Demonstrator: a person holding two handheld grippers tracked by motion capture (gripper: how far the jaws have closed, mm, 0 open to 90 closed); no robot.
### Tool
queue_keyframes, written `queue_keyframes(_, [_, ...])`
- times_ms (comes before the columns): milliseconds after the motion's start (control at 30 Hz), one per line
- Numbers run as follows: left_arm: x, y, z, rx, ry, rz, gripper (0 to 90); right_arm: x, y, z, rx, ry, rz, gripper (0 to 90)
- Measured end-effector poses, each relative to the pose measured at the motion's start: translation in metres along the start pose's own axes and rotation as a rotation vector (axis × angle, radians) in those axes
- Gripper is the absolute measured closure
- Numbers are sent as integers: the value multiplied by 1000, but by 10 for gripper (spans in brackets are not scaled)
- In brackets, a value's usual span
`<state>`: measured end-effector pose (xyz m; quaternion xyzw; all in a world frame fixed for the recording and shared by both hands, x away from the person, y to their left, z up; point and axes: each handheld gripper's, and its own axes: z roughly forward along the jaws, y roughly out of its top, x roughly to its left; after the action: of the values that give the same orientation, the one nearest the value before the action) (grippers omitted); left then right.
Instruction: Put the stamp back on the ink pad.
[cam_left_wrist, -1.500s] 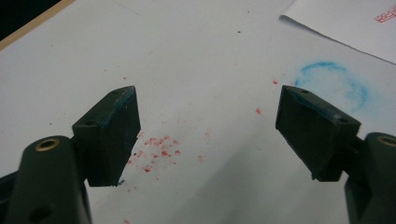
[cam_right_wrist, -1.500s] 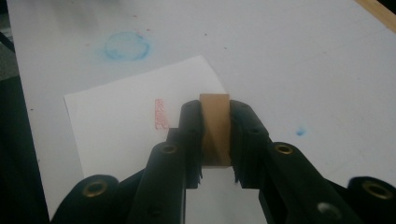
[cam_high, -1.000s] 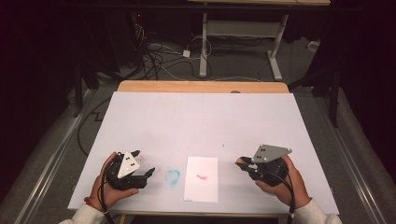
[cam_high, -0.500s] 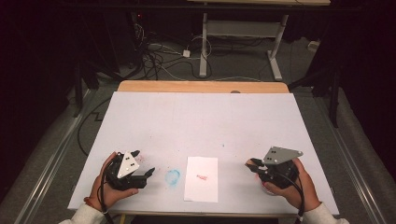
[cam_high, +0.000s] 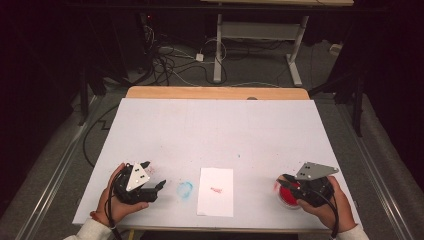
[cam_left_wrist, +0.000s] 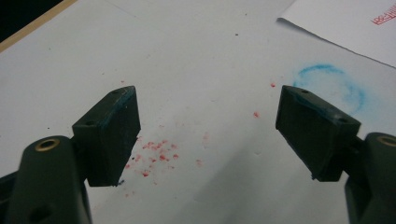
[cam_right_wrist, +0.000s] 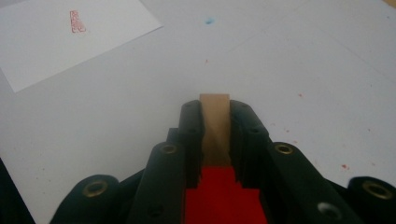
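My right gripper (cam_high: 281, 184) is at the table's near right, shut on a small tan wooden block (cam_right_wrist: 215, 116) that stands between its jaws. A round red pad (cam_high: 290, 198) lies on the table right under this gripper, and red (cam_right_wrist: 219, 196) shows through the gap behind the block. A white sheet of paper (cam_high: 216, 191) with a small red stamp mark (cam_high: 216, 189) lies at the near middle. My left gripper (cam_high: 154, 175) rests at the near left, open with nothing between its jaws (cam_left_wrist: 210, 107), pointing toward the paper.
A blue ring stain (cam_high: 185, 189) marks the white tabletop (cam_high: 215, 130) between the left gripper and the paper. Red specks (cam_left_wrist: 156, 156) dot the surface under the left gripper. Beyond the table's wooden far edge (cam_high: 215, 93) are cables and desk legs.
My right gripper has moved to the right and toward the near edge, away from the paper, and now sits over the red pad. The left gripper has stayed put.
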<state>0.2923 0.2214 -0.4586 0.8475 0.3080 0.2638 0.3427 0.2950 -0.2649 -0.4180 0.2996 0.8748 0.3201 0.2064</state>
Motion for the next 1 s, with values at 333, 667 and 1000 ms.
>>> queue_keyframes(333, [0, 0, 0, 1, 0, 0, 212, -5, -18, 2, 52, -21, 26, 755])
queue_keyframes(667, [-1, 0, 1, 4, -4, 3, 212, -8, -26, 6, 104, -21, 60, 755])
queue_keyframes(1000, [-1, 0, 1, 11, -5, 9, 212, -7, -30, 7, 111, -21, 70, 754])
